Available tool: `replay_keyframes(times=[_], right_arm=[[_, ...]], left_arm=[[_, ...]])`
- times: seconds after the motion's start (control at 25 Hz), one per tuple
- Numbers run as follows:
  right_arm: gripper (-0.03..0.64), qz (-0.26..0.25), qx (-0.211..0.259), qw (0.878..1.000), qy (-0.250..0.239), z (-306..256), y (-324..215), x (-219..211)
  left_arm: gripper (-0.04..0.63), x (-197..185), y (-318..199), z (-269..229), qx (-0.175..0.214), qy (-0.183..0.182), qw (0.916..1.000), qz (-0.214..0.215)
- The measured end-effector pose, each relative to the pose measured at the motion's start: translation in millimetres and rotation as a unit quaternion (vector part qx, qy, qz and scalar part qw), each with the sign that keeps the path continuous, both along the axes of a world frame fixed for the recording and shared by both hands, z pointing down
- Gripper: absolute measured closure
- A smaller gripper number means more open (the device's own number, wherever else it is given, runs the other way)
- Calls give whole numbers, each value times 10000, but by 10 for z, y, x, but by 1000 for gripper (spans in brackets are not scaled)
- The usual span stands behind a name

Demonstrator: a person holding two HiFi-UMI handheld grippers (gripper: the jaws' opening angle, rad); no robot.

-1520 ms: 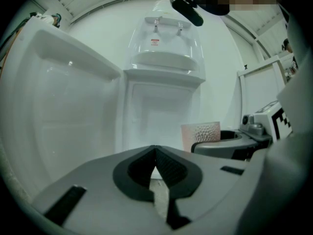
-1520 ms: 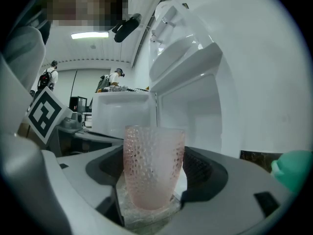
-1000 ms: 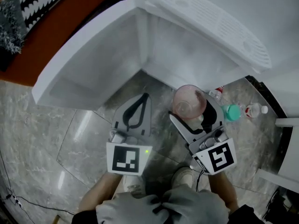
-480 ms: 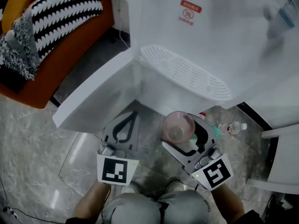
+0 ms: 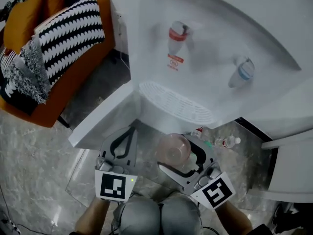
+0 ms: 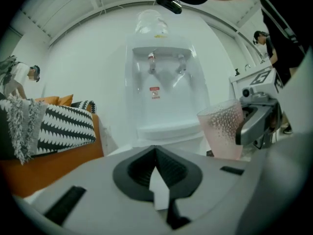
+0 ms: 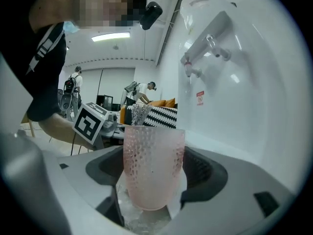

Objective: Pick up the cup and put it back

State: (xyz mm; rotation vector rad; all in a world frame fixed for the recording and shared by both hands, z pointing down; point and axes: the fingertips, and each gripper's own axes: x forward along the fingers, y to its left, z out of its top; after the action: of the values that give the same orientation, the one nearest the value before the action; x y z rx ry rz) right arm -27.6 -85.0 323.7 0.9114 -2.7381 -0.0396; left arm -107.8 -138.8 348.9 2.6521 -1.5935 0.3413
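Observation:
A frosted pink cup is held upright off the floor, with my right gripper shut on it. In the right gripper view the cup stands between the two jaws, which press on its sides. It is in front of a white water dispenser, below the white drip tray. The dispenser has a red tap and a blue tap. My left gripper is shut with nothing in it, to the left of the cup. The left gripper view shows the cup at its right.
An orange sofa with a black-and-white striped cushion stands at the left. Small bottles lie on the marble floor beside the dispenser's base. A white cabinet is at the right. People stand far behind.
The head view has tilted up, so the dispenser's taps have come into sight. Both grippers and the held cup sit lower in the picture. The grip on the cup is unchanged.

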Motion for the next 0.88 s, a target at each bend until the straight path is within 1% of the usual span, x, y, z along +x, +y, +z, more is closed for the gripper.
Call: replay_keyframes(times=[0.16, 0.24, 0.32, 0.44, 0.6, 0.72, 0.88], right_arm=[[244, 41, -67, 9999, -150, 259, 182, 104], [244, 60, -102, 9996, -257, 177, 272, 99], [244, 82, -200, 9995, -216, -70, 359, 85], [244, 116, -336, 9990, -260, -574, 422, 108], [244, 108, -309, 9991, -277, -1363, 499, 166], [244, 223, -202, 9990, -330, -2093, 520, 234], [244, 423, -58, 9975, -555, -3098, 489, 331]], left_arm=[[583, 52, 148, 126, -36, -116, 9997, -191], [583, 85, 223, 19, -65, -100, 9997, -194], [583, 88, 306, -243, -138, -133, 9997, -172], [583, 45, 386, -767, -238, -191, 9991, -292], [583, 67, 498, -1621, -237, -124, 9990, -365], [583, 171, 609, -2316, -233, -162, 9991, -310], [583, 323, 737, -3232, -271, -100, 9992, -292]])
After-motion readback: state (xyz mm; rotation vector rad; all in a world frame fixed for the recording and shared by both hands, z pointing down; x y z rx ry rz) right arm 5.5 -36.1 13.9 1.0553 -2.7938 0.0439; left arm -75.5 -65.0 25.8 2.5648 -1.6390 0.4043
